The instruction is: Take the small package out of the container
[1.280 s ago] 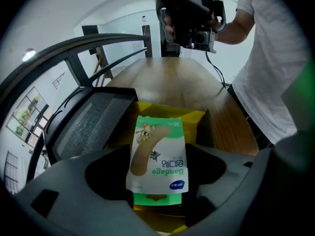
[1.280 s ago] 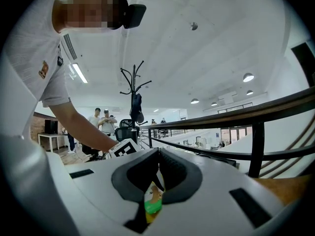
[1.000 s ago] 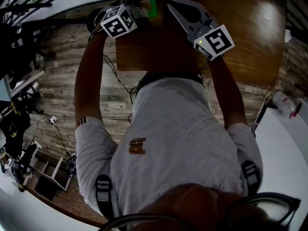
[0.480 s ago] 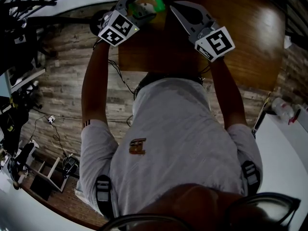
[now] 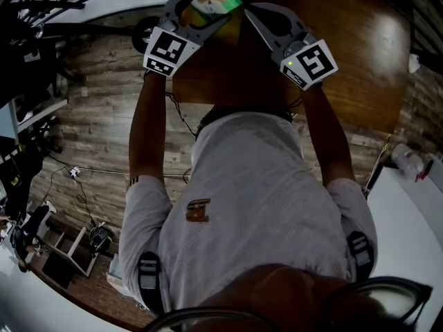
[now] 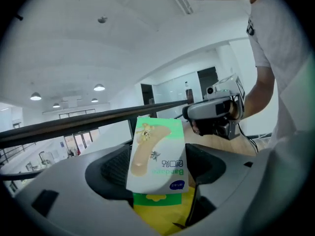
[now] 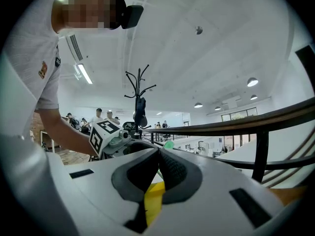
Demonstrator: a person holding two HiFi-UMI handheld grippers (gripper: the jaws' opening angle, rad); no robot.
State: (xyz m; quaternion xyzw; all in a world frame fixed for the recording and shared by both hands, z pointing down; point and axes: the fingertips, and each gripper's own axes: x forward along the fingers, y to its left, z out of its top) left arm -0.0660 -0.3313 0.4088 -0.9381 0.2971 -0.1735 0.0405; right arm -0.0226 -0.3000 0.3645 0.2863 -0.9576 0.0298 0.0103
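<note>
Box (image 6: 156, 146) is likely light, thin card that crushes easily; best gripped gently across its narrow edges. Left gripper (image 6: 160, 170) pinches it. Right gripper (image 7: 158, 154) has jaws pressed together on nothing.

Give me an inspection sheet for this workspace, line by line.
Surface: glossy brown wooden table.
Job's things: small package held in the left gripper; container not seen.
Clutter: nothing seen on the table.
Grippers: left gripper shut on the small package; right gripper shut, empty.
Cables: loose cable across the floor.
Surroundings: plank floor, white bench at the right.
</note>
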